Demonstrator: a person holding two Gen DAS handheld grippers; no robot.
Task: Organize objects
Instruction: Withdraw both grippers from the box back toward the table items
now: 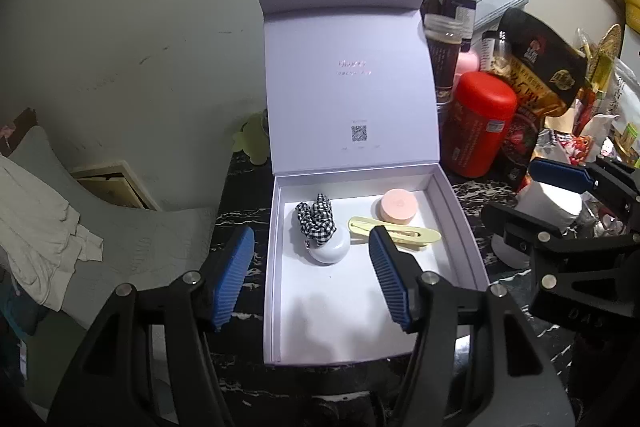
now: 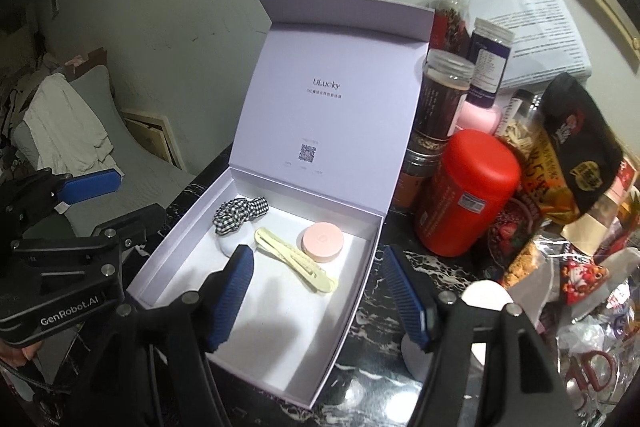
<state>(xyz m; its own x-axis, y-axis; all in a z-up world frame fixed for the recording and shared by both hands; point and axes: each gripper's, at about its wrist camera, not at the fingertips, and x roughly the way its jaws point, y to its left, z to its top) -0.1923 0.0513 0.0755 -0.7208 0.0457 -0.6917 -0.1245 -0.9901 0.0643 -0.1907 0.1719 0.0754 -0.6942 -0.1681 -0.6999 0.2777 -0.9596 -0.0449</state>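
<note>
An open lavender box lies on the dark marble top, its lid standing upright at the back. Inside lie a black-and-white checked scrunchie resting on a white round case, a pale yellow hair clip and a pink round case. My left gripper hovers open over the box's near left part, holding nothing. My right gripper is open and holds nothing, straddling the box's right wall. Each gripper shows in the other's view.
A red canister, several jars and snack bags crowd the table right of the box. A white round object sits near its right front. Left of the table are a grey cushion and a white cloth.
</note>
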